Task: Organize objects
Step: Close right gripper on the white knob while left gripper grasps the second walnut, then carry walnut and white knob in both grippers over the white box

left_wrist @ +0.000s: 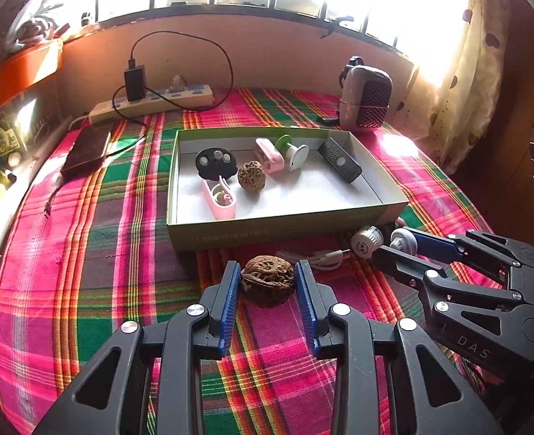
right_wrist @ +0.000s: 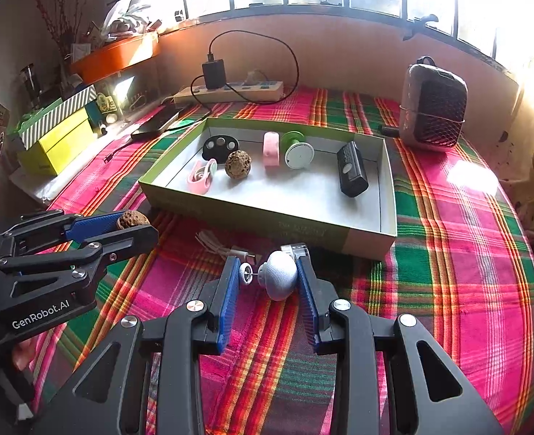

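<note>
The left gripper (left_wrist: 267, 277) holds a wrinkled brown walnut (left_wrist: 268, 281) between its ribbed blue pads; the jaws stand partly open, closed on the shell from both sides. The right gripper (right_wrist: 268, 275) grips a pale, rounded white plastic piece (right_wrist: 278, 278) with a thin metal pin and a small disc at one end; its jaws are closed on this item, disc against one pad and dome against the other.

Both held items sit just in front of the shallow cardboard box (left_wrist: 285, 228), green outside and white inside, which rests on a plaid cloth (left_wrist: 96, 239) of pink, green and red covering the table.

The left wrist view shows a coiled white cable (left_wrist: 321, 258) and a ribbed white cylinder (left_wrist: 366, 241) beside the box front; in the right wrist view the cylinder (right_wrist: 296, 250) is largely hidden behind the held piece.

Inside the box: a second walnut (right_wrist: 237, 164), a black moulded holder (right_wrist: 220, 145), a pink clip (right_wrist: 201, 175), a pink loop (right_wrist: 271, 149), a green-and-white spool (right_wrist: 297, 150) and a black perforated rectangular device (right_wrist: 352, 168).

The right wrist view alone shows stacked yellow and striped boxes (right_wrist: 58, 130) at the left table edge. Both views show a mesh-fronted speaker (right_wrist: 433, 107) and a power strip (right_wrist: 230, 92).
</note>
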The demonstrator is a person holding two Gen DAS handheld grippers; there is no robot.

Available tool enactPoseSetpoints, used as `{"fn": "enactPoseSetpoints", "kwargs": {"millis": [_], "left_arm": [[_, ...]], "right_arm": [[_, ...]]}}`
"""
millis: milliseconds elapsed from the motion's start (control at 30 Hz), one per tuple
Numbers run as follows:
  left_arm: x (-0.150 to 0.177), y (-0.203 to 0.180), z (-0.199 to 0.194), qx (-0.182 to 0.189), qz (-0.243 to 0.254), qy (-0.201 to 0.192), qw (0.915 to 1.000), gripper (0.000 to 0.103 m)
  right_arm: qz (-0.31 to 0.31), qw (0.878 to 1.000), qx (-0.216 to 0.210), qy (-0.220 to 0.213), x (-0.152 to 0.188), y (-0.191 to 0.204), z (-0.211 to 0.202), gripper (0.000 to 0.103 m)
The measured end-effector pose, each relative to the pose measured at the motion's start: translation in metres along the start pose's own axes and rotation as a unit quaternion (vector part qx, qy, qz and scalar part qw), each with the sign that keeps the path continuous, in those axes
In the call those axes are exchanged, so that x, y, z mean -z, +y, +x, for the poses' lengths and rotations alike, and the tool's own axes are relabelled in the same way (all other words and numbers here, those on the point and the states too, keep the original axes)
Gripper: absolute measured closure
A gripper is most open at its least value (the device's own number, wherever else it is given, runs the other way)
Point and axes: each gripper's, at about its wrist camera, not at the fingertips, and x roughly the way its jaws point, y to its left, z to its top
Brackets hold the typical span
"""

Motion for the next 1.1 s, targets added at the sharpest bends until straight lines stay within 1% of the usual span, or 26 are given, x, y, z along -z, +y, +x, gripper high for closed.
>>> {"fn": "enactPoseSetpoints", "kwargs": {"millis": [233, 500, 833, 1100], "left_arm": [[-0.015, -0.002, 0.004, 0.002, 0.001, -0.007, 1.0000, 0.074], [-0.033, -0.005, 0.018, 0.005, 0.002, -0.009, 0.9999, 0.074], [-0.047, -0.004, 0.044, 0.004, 0.004, 0.002, 1.0000, 0.074], [-0.053, -0.006, 0.065, 0.006, 0.005, 0.016, 0.9998, 0.074]], "right_arm": [[0.001, 1.000, 0.004, -0.014, -0.019, -0.009, -0.001, 0.070], [0.006, 1.000, 0.013, -0.020, -0.045, -0.026, 0.011, 0.070], [-0.014, 1.000, 0.024, 0.001, -0.070, -0.037, 0.051, 0.070], [-0.027, 0.999, 0.031, 0.024, -0.080, -0.043, 0.082, 0.070]]}}
